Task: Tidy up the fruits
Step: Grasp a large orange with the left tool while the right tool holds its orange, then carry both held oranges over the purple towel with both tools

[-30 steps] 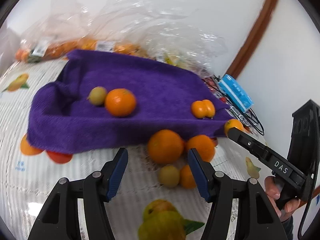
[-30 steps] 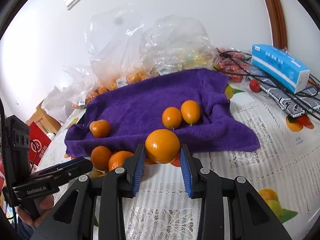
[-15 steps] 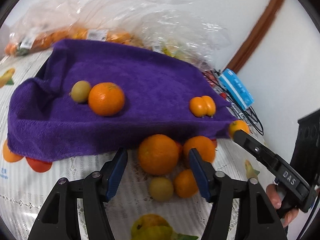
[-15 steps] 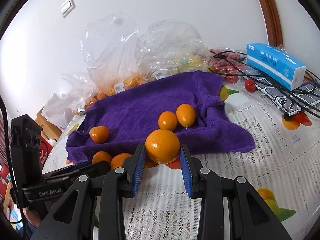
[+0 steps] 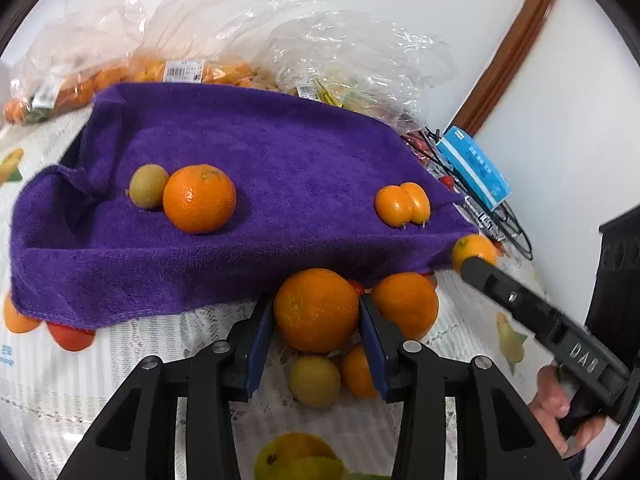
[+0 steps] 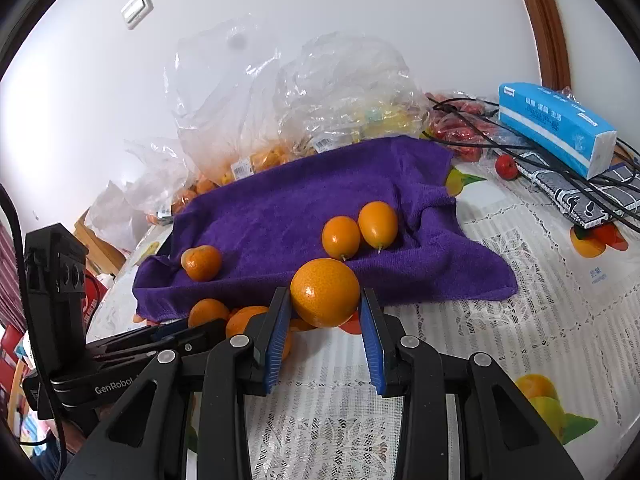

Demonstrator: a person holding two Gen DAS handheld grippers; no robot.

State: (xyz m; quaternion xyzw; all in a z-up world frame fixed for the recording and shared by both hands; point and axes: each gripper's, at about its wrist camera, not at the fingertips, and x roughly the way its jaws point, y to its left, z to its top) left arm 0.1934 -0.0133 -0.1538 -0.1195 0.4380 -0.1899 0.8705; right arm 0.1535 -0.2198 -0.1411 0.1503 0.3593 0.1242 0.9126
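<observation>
A purple towel [image 5: 260, 168] lies on the table with an orange [image 5: 199, 199], a greenish fruit [image 5: 148, 185] and two kumquats [image 5: 402, 204] on it. My left gripper [image 5: 316, 324] is shut on a large orange [image 5: 316, 309] at the towel's front edge, with more oranges [image 5: 406, 304] and a greenish fruit [image 5: 315, 381] beside it. My right gripper [image 6: 325, 320] is shut on another orange [image 6: 325, 293] just in front of the towel [image 6: 320, 200]. The kumquats [image 6: 360, 230] lie behind it.
Clear plastic bags of fruit [image 6: 280, 120] stand behind the towel against the wall. A blue tissue pack [image 6: 556, 128], black cables [image 6: 500, 136] and small red fruits [image 6: 506, 166] lie at the right. The lace tablecloth [image 6: 500, 340] has fruit prints.
My left gripper moved forward and closed on the large orange at the towel's edge. My right gripper kept hold of its orange and shifted slightly.
</observation>
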